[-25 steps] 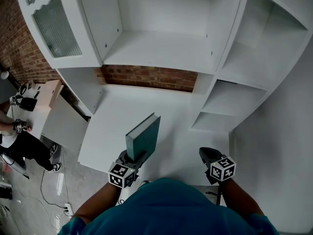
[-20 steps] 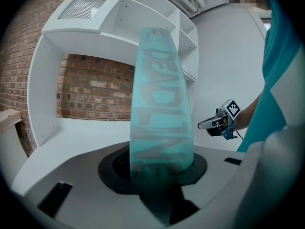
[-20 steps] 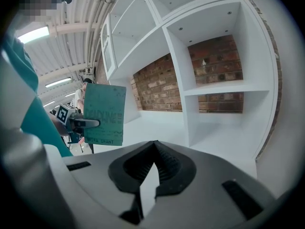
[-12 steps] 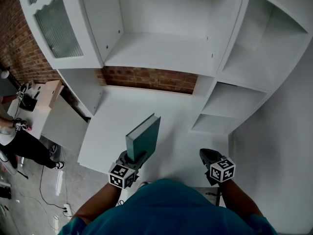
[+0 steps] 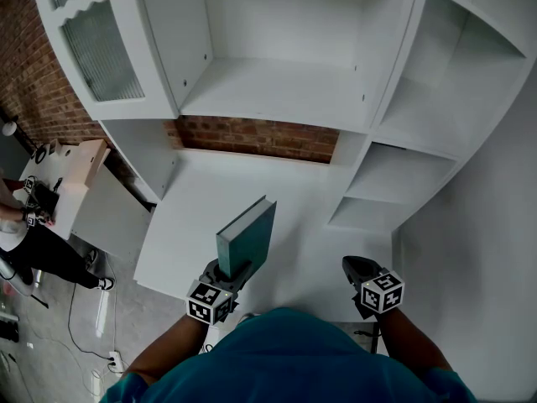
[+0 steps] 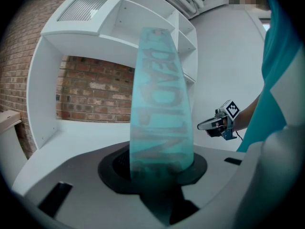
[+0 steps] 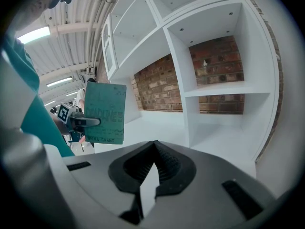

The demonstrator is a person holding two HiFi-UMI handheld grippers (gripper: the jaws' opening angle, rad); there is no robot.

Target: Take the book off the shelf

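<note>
White shelves [image 5: 277,91] and brick wall [image 5: 252,137] back the teal book [image 5: 247,235].

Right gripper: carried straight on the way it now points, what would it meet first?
Probably the white desk surface: the right gripper tilts slightly down toward it, with nothing between. Depth is unclear; the upright divider stands just right of that line.

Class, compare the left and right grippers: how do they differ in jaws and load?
The left gripper clamps the upright teal book; the right gripper holds nothing. The left gripper's jaws are spread by the book; the right gripper's meet at the tips. Both point toward the white shelf unit.
</note>
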